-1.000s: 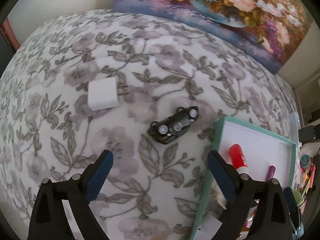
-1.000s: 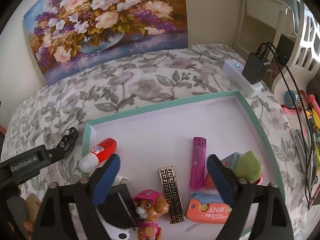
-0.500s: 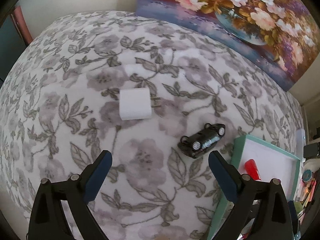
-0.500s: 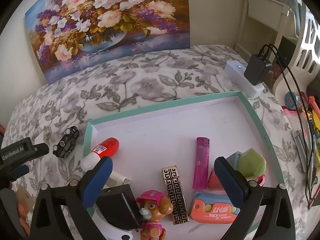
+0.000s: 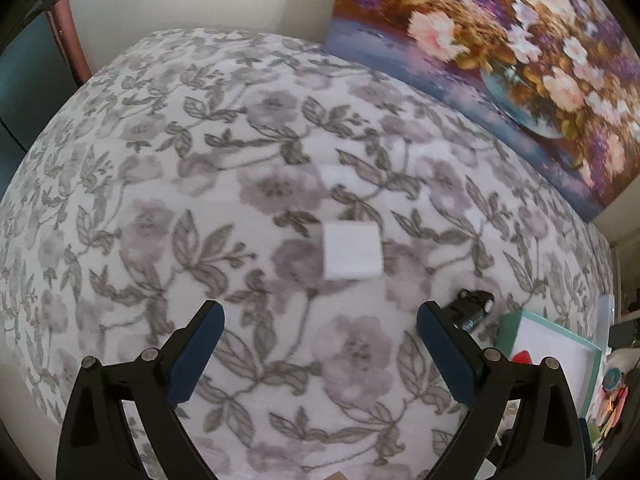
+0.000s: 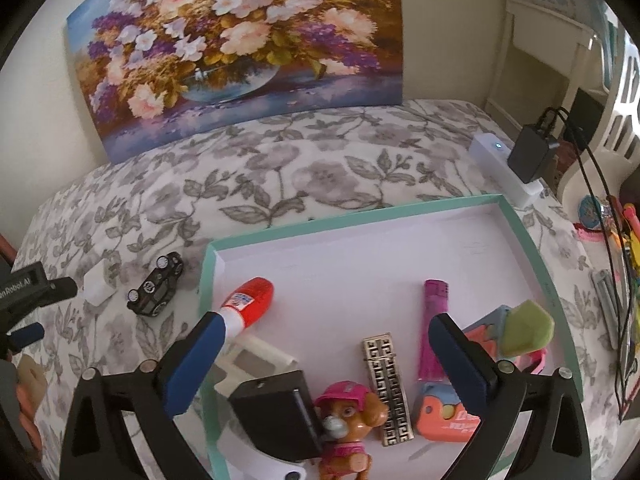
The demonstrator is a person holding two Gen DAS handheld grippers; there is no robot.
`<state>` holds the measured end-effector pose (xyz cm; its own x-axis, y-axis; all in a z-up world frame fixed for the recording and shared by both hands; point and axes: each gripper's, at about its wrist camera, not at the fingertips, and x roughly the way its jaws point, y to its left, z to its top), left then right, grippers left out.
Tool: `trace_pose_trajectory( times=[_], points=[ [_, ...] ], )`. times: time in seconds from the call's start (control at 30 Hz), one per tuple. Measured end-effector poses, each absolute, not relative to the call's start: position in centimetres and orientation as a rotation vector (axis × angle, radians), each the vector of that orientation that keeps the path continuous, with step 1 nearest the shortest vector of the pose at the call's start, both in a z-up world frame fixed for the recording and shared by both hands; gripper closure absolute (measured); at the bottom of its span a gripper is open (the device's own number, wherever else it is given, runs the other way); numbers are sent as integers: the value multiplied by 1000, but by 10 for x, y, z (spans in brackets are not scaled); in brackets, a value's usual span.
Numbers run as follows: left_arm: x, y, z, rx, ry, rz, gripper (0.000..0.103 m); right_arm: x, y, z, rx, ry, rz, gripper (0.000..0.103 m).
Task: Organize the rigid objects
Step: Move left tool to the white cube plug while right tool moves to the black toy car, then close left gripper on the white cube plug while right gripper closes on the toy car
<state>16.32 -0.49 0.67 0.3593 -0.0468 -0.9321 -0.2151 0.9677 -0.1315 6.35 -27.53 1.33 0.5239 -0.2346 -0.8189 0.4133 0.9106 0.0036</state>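
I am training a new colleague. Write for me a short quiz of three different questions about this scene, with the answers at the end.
1. True or false: the toy car lies inside the tray.
2. Which item still waits on the cloth beside the toy car? A. the pink lighter B. the white charger block C. the glue stick
3. Fill in: the left gripper is ____, with nothing between its fingers.

Key
1. False: it lies on the flowered cloth, just outside the tray's left wall.
2. B
3. open
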Motion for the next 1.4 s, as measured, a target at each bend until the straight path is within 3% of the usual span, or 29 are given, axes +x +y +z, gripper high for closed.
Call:
trace_pose_trajectory(
  times=[0.77, 1.33, 1.4],
  points=[
    [189, 28, -10, -351, 1213, 62, 6, 137, -194, 6, 148, 974, -167, 1],
    [214, 1, -37, -298, 1202, 8, 7, 174, -169, -23, 64, 1042, -67, 36],
    [216, -1, -40, -293, 1203, 3, 11, 173, -165, -20, 42, 1031, -69, 37]
  ],
)
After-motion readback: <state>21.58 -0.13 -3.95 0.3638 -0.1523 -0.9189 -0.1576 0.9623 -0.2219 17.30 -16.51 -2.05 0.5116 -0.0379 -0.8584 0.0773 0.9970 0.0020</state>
